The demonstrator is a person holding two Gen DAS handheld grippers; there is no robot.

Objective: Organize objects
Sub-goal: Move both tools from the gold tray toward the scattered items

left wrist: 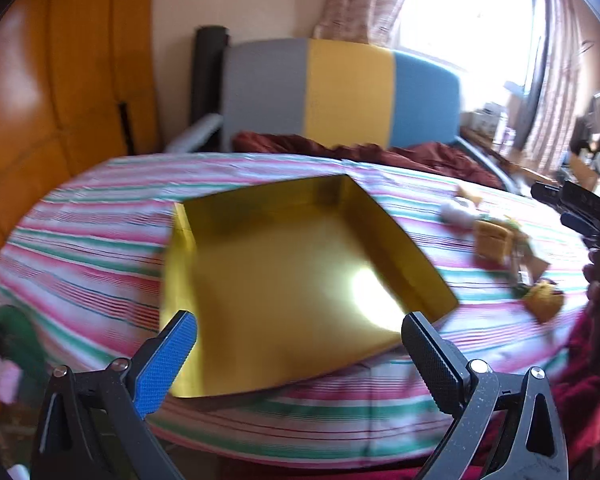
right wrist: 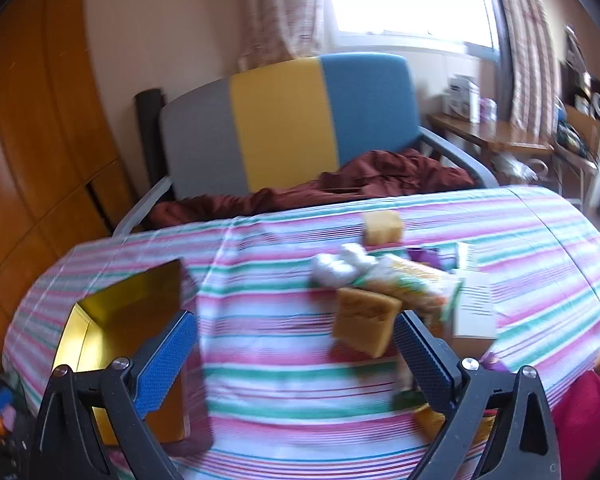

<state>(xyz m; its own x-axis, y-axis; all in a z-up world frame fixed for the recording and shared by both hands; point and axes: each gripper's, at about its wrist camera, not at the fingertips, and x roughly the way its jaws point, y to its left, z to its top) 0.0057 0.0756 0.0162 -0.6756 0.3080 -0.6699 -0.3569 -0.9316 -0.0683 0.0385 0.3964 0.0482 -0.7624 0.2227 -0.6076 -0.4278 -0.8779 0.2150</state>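
— So, where did the left gripper [left wrist: 300, 334] stand at that moment?

— It hung over the near edge of the gold tray [left wrist: 284, 264], its jaws spread wide with nothing between them. The blue pad was on one finger and the black textured pad on the other, and the tray's shiny floor showed between them.

— And the tray itself?

— It lay flat on the striped tablecloth [left wrist: 88, 240], turned at an angle, with a bright glare on its floor. I saw nothing inside it.

— What about the right gripper [right wrist: 296, 332]?

— Also wide open and holding nothing. It hovered above the cloth between the tray, which showed at the left of its view, and the pile of objects at the right.

— What was in that pile?

— An orange sponge block [right wrist: 366, 320] lay nearest, just beside the right finger in the picture; I couldn't tell whether they touched. Behind it were a white crumpled wad [right wrist: 340, 266], a long packet with green and orange print [right wrist: 416, 282] and a white printed card [right wrist: 474, 308]. A second sponge block [right wrist: 383, 226] sat apart, farther back near the table's far edge. Everything was motion-blurred, so finer labels were unreadable.

— Anything behind the table?

— A chair with grey, yellow and blue panels [right wrist: 284, 120], with a dark red cloth [right wrist: 340, 188] heaped on its seat.
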